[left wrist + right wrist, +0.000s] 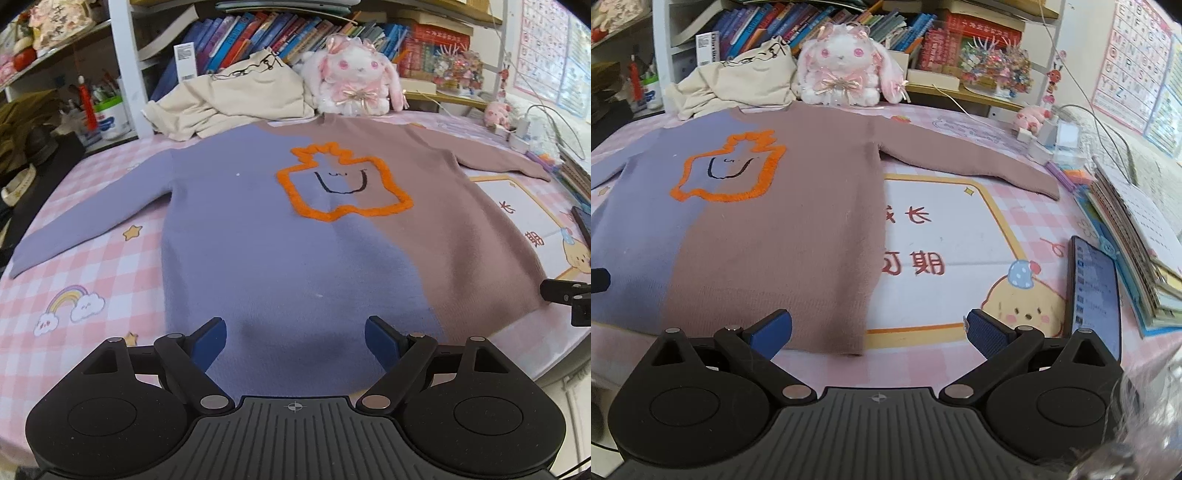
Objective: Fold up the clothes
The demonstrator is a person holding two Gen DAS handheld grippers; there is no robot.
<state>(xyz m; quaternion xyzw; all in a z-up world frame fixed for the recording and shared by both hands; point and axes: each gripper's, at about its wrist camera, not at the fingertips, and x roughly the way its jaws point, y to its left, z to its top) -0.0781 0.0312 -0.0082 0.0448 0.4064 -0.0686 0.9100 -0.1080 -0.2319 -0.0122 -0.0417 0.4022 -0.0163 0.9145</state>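
Observation:
A half purple, half mauve sweater (295,251) with an orange outlined figure lies flat, face up, on the pink checked table cover, both sleeves spread out. It also shows in the right wrist view (768,236). My left gripper (295,341) is open and empty, just above the purple part of the hem. My right gripper (879,330) is open and empty, above the hem's mauve right corner. The right gripper's edge shows in the left wrist view (569,295).
A crumpled cream garment (236,99) and a plush bunny (354,77) sit at the table's back by the bookshelf. A phone (1095,291), stacked books (1137,236) and a power strip (1052,136) lie at the right. The table's front edge is near.

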